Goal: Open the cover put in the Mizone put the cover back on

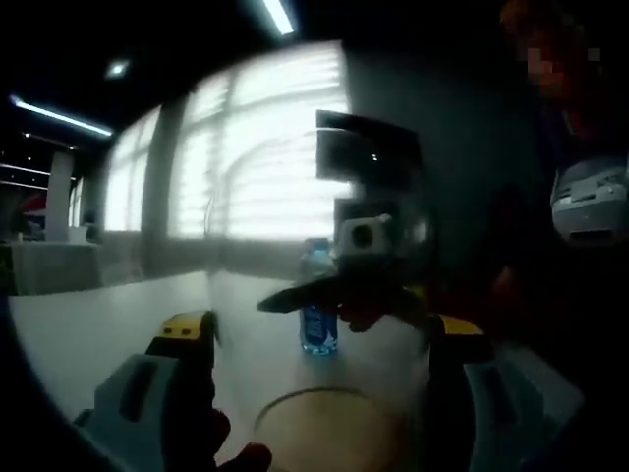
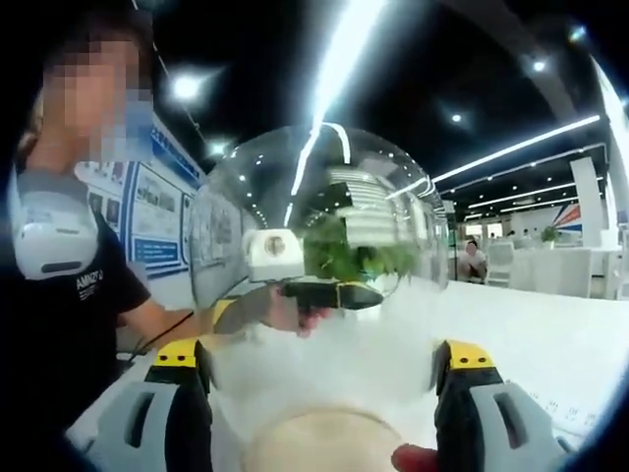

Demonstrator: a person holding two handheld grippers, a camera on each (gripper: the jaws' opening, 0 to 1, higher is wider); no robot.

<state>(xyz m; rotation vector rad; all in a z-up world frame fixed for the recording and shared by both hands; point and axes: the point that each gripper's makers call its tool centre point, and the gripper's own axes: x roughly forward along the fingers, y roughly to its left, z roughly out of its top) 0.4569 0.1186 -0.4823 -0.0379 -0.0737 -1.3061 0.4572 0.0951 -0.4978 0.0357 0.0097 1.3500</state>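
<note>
Both grippers' jaws spread apart around a clear dome cover [image 2: 324, 275], left gripper [image 1: 319, 339] and right gripper [image 2: 319, 369] grasping it from opposite sides above a round wooden base [image 2: 319, 442]. Mizone bottle [image 1: 317, 295] upright on white table [image 1: 118, 315], centre frame, behind the dome.

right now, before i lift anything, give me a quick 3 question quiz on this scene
1. True or false: the bottle is already under the dome.
2. Pick one. The base below the dome is: a) tan, b) blue, c) black.
3. Fill in: the bottle stands upright on the white ___.

Key: 1 false, it stands outside, beyond the dome. 2 a. 3 table.
</note>
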